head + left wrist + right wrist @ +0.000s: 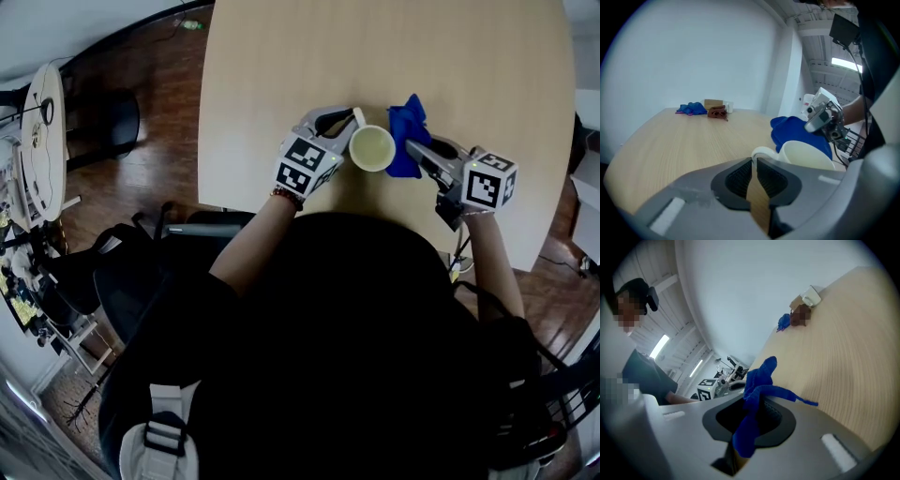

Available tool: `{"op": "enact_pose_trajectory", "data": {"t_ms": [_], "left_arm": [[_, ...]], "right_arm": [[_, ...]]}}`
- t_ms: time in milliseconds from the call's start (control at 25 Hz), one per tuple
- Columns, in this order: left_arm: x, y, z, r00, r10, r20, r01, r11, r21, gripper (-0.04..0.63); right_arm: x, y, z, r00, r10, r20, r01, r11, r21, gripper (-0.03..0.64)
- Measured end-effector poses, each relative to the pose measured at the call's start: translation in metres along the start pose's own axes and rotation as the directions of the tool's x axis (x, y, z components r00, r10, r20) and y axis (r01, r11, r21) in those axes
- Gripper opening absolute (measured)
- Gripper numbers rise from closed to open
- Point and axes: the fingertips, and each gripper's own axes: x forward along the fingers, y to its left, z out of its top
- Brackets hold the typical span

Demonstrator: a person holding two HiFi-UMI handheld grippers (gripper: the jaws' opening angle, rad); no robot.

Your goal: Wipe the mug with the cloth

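Note:
A cream mug (371, 148) stands upright on the light wooden table (281, 84). My left gripper (353, 121) comes in from the left and is shut on its handle (762, 151). In the left gripper view the jaws (754, 162) pinch that white loop, with the mug's body (806, 155) just beyond. A blue cloth (408, 131) presses against the mug's right side. My right gripper (413, 147) is shut on it. The right gripper view shows the cloth (757, 383) bunched between the jaws (751, 401) and sticking out past them.
At the table's far end lie a small blue cloth (691, 108), a brown cloth (717, 113) and small boxes (806, 298). Dark chairs (112, 272) stand on the wooden floor to the left. The table's near edge (225, 208) runs close to the person's body.

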Motion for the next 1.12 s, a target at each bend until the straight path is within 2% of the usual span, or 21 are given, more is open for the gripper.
{"op": "enact_pose_trajectory", "data": {"t_ms": [80,160,240,320,400,520,640,720,800,880,920,1000,1120], "left_arm": [[-0.002,0.001,-0.001,0.999,0.044,0.001,-0.044,0.999,-0.017,0.032],[-0.006,-0.001,-0.004,0.998,0.056,-0.007,-0.056,0.998,0.018,0.032],[-0.011,-0.005,-0.011,0.999,0.019,-0.028,-0.016,0.993,0.113,0.042],[-0.016,-0.004,-0.018,0.998,-0.032,-0.052,0.043,0.971,0.234,0.095],[-0.019,0.001,-0.023,0.994,-0.078,-0.079,0.1,0.941,0.324,0.141],[-0.016,0.006,-0.013,0.98,-0.172,-0.101,0.198,0.889,0.413,0.227],[-0.005,0.002,-0.002,0.945,-0.287,-0.158,0.327,0.798,0.506,0.23],[-0.003,-0.002,-0.003,0.91,-0.344,-0.231,0.414,0.735,0.537,0.19],[-0.001,-0.007,-0.003,0.886,-0.374,-0.275,0.464,0.7,0.543,0.078],[0.003,-0.01,-0.001,0.889,-0.373,-0.265,0.457,0.698,0.551,0.08],[0.004,-0.01,0.0,0.898,-0.361,-0.25,0.439,0.71,0.55,0.081],[0.003,-0.01,-0.002,0.922,-0.319,-0.219,0.387,0.753,0.532,0.081],[-0.001,-0.011,-0.006,0.961,-0.223,-0.164,0.275,0.832,0.481,0.078]], "right_arm": [[-0.009,0.005,0.001,0.999,-0.013,0.039,0.012,1.0,0.012,0.057],[-0.015,0.007,-0.004,0.997,-0.032,0.064,0.031,0.999,0.023,0.057],[-0.016,0.008,-0.014,0.996,-0.05,0.079,0.047,0.998,0.036,0.057],[-0.013,0.005,-0.025,0.994,-0.07,0.087,0.065,0.996,0.054,0.057],[-0.008,0.004,-0.035,0.992,-0.093,0.084,0.086,0.993,0.077,0.057],[-0.011,0.017,-0.038,0.991,-0.095,0.091,0.086,0.991,0.098,0.057],[-0.021,0.029,-0.035,0.99,-0.079,0.116,0.067,0.992,0.109,0.057],[-0.023,0.031,-0.038,0.988,-0.093,0.125,0.079,0.991,0.113,0.057],[-0.023,0.027,-0.039,0.983,-0.117,0.14,0.098,0.986,0.134,0.057],[-0.021,0.022,-0.04,0.976,-0.136,0.171,0.101,0.975,0.195,0.057],[-0.02,0.021,-0.039,0.973,-0.139,0.186,0.099,0.972,0.212,0.057],[-0.016,0.02,-0.038,0.968,-0.159,0.196,0.113,0.967,0.226,0.057],[-0.013,0.013,-0.039,0.962,-0.207,0.178,0.16,0.955,0.248,0.057]]}}
